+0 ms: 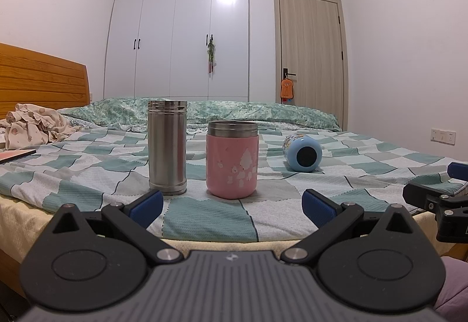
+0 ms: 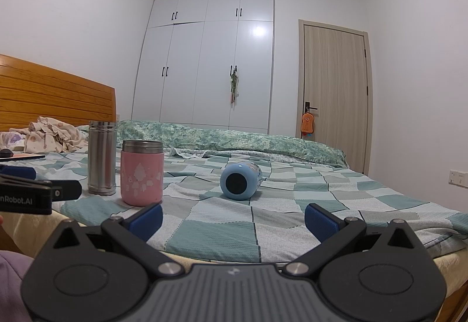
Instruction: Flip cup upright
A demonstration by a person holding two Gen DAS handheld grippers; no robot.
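Right gripper (image 2: pixel 233 218) fingers spread wide, empty, at bed edge. Blue cup (image 2: pixel 240 180) lies on its side beyond them, well apart, base toward camera, right of pink cup (image 2: pixel 142 172). Left gripper (image 1: pixel 232 205) likewise spread; steel flask (image 1: pixel 167 147) upright left of pink cup, possibly touching it.

Blue cup (image 2: pixel 240 181) — sideways on checkered bedspread (image 2: pixel 210 234)

Bed (image 1: pixel 204 222) (checkered): three cups (image 1: pixel 232 159).

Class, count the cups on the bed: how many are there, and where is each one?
3. The steel cup stands upright at left, the pink cup upright beside it, and the blue cup lies on its side further right. None seem hidden.
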